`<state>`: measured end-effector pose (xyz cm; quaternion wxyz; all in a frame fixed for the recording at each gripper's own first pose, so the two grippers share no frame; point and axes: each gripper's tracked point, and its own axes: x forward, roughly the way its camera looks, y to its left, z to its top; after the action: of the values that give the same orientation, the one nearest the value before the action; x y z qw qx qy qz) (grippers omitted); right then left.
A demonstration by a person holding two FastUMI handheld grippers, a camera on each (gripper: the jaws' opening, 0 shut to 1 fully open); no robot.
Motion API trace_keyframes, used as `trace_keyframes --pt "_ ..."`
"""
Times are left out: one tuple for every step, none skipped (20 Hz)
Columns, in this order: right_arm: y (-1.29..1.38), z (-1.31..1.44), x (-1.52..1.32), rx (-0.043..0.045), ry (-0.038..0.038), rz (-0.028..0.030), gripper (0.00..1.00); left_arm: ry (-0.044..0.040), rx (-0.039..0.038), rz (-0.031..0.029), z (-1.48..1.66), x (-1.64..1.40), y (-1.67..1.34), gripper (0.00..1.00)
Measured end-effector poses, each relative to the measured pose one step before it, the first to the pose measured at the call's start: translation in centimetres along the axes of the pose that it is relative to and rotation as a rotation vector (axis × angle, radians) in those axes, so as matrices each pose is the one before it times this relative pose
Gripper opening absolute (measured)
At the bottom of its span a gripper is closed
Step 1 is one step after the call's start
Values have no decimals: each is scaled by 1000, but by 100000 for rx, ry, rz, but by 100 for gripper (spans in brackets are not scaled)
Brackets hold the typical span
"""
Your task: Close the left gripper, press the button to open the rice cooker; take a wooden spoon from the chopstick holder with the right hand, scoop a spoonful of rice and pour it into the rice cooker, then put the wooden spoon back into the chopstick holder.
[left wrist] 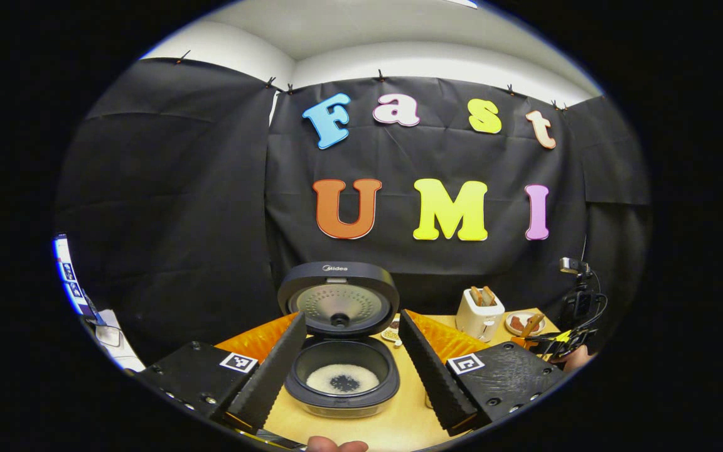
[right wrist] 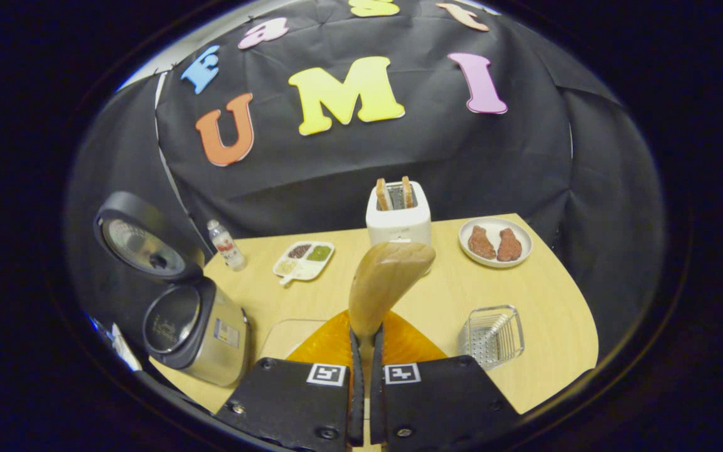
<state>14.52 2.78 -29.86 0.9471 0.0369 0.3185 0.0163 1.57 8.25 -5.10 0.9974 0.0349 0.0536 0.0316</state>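
Left gripper view: the rice cooker (left wrist: pixel 342 370) stands open, lid up, rice already in its pot, so the button step is done; the left claw (left wrist: pixel 349 364) hangs released above it.

Right gripper view: the right claw (right wrist: pixel 366 351) grips the wooden spoon (right wrist: pixel 386 279), bowl empty; returning it to the chopstick holder (right wrist: pixel 492 336), near the bench's right edge, remains.

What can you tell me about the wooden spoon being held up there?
The wooden spoon is light, smooth-grained wood with a broad rounded bowl and a narrower handle. It stands nearly upright, bowl uppermost and leaning slightly right, above the table. The right gripper holds it, jaws closed on the handle from both sides. Nothing else touches it. The bowl's visible side looks bare; whether it carries any rice cannot be told. The toaster stands behind it.
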Motion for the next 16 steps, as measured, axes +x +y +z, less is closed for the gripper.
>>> trace_keyframes --pt "627 -823 404 -3844 1531 -1048 9 336 161 470 -82 -208 781 95" --pt "636 -652 388 -5195 884 -638 9 149 54 605 -77 -282 908 95" --pt "737 -354 349 -5898 98 -403 9 -347 137 1214 0 -310 943 95" --pt "397 -215 351 -5424 -226 -1120 9 -38 47 1617 -134 -268 1123 95" --pt "253 -293 431 -4522 -355 -1401 9 575 -354 1610 -249 -328 879 95" --pt "219 -364 446 -3358 -85 -1478 9 374 -797 1487 -178 -299 726 94" --pt "364 -547 495 -2129 493 -780 9 -106 -940 1430 55 -275 486 95" --pt "579 -381 360 -342 664 198 9 -418 -1005 331 69 -348 220 95" --pt "541 39 306 -141 -410 -208 9 -334 -360 16 39 -247 -99 95" --pt "484 36 288 42 -134 76 9 -301 33 618 -12 -64 157 95" --pt "761 -40 244 1539 254 1600 9 -281 -57 -200 -32 -136 -127 95" --pt "813 -75 214 2822 733 2271 9 -58 506 -87 -254 -92 -159 95" --pt "632 45 32 3031 774 1836 9 517 825 332 -233 -140 -54 95" --pt "624 -67 6 2693 1082 1857 9 26 805 504 -52 -176 120 95" --pt "501 -44 -12 2676 1105 1513 9 162 299 671 -89 -141 46 95" --pt "371 -26 -63 2430 1085 968 9 659 -458 371 -43 -5 -46 95"
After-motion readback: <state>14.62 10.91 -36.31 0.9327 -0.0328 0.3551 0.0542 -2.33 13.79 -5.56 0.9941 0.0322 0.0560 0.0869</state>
